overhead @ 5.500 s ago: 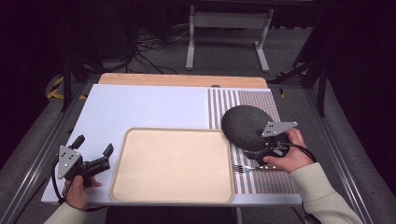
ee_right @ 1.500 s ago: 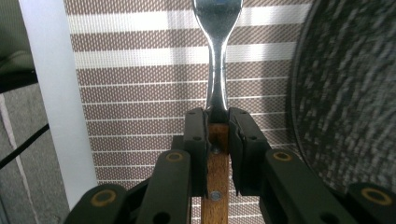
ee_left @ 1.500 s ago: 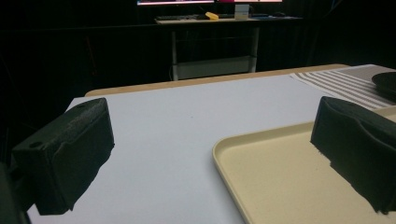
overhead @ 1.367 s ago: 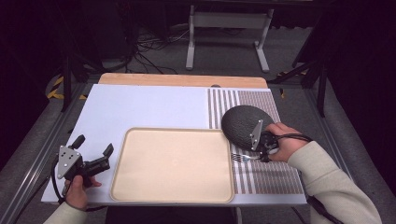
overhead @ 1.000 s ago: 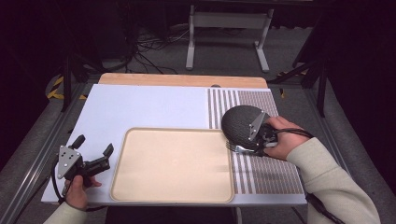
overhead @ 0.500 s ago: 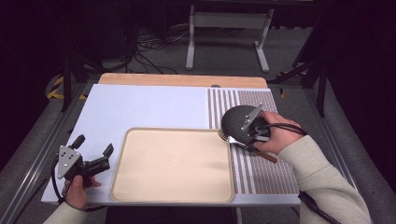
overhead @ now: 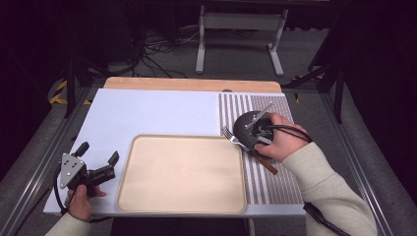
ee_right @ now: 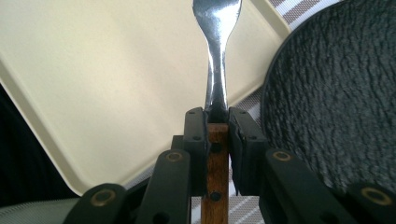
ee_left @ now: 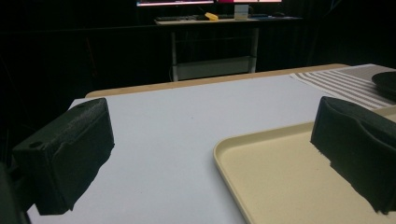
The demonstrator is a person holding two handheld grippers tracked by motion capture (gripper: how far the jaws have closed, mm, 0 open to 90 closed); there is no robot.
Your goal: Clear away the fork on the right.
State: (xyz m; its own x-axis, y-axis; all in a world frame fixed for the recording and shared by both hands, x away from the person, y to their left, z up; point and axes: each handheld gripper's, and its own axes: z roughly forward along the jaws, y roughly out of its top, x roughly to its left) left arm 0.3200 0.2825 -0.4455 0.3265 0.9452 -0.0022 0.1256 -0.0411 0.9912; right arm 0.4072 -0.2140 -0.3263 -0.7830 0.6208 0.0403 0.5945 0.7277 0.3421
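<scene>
At the left, the left gripper (overhead: 101,163) rests on the white mat (overhead: 157,113) with its jaws spread wide and nothing between them; its own view shows the near corner of the beige tray (ee_left: 280,186) running in under the right-hand jaw and bare mat ahead of the other. Further right, the right gripper (ee_right: 217,135) has its jaws clamped narrowly on the fork (ee_right: 217,56), pinching it where the steel neck joins the wooden handle, so the tines run straight out ahead of the fingertips and the handle trails back beneath them. To do this carry well, I judge the fork should stay level and in line with the jaws, cross the tray's raised rim with room to spare, and come down flat on the tray bottom before the jaws let go, keeping clear of the dark plate (ee_right: 336,93) just beside the fingertips. The high view shows the fork (overhead: 235,140) over the striped placemat (overhead: 275,182) close to the tray's right edge, while the right gripper view shows the exact pinch point and the straightness of the hold.
</scene>
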